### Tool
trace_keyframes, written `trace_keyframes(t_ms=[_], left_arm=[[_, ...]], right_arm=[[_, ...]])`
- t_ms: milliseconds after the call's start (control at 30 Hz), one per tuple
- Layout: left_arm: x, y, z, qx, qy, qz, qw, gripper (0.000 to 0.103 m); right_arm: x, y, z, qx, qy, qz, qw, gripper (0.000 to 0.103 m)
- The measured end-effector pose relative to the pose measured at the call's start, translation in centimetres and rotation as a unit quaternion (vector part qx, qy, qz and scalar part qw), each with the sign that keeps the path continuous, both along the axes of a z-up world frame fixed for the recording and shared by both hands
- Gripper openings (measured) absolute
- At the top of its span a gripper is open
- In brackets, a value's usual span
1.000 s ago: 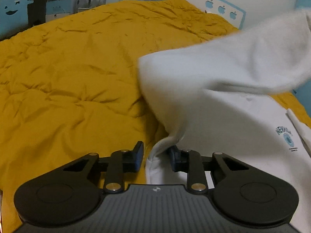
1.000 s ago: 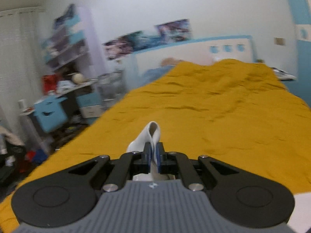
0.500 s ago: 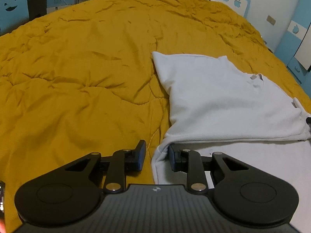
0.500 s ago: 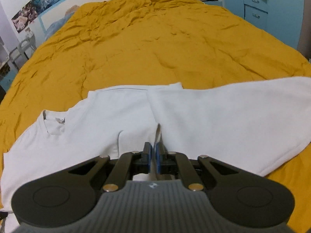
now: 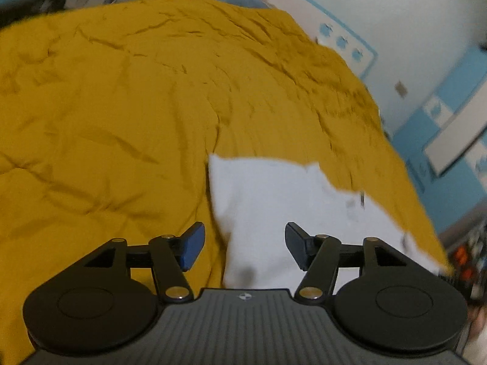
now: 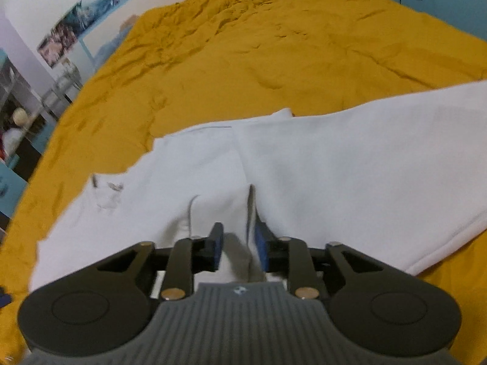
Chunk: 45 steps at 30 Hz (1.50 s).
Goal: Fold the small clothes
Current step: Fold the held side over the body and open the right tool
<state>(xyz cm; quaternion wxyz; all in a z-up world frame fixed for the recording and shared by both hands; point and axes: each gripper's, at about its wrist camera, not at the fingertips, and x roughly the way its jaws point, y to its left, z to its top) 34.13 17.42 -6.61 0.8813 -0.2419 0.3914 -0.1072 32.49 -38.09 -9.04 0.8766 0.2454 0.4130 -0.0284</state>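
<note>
Both my grippers slack above the folded shirt

My left gripper (image 5: 245,245) gapes wide, empty; my right gripper (image 6: 239,248) is parted around a ridge of white shirt (image 6: 334,164), which stretches left-right on the yellow quilt (image 6: 274,45), nearer my right.

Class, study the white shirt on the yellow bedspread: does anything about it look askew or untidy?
Yes. The white shirt lies folded unevenly on the yellow bedspread: its far edge steps near the middle, and a ridge of cloth bunches up between the parted fingers of the right hand-held gripper.
</note>
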Motion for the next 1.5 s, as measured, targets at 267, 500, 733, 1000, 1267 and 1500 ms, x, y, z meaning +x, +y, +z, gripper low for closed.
trace_keyframes(t_ms=[267,500,733,1000,1267,1500], left_arm=[[5.8,0.1,-5.3,-0.077,0.041,0.046,0.9951,0.058],[6.5,0.2,-5.2,-0.082,-0.003,0.047,0.9956,0.010],[6.5,-0.5,-3.0,0.050,-0.043,0.016,0.9977,0.004],[5.2,-0.2,-2.7,0.090,-0.029,0.041,0.9946,0.006],[1.1,-5.9,-0.2,0.146,-0.037,-0.102,0.9833,0.007],[-0.3,-7.6,-3.9,0.218,0.026,-0.107,0.9697,0.013]], right_arm=[[-0.7,-0.2,-1.0,0.037,0.004,-0.008,0.999,0.025],[-1.6,0.5,-0.7,0.012,-0.020,-0.018,1.000,0.000],[-1.9,1.7,0.7,-0.037,-0.048,-0.017,0.998,0.000],[-1.4,2.9,-0.1,-0.100,-0.026,-0.022,0.994,0.000],[-3.6,6.3,2.4,-0.196,-0.058,0.063,0.977,0.006],[-3.8,7.6,-1.0,-0.206,0.009,0.097,0.974,0.003]])
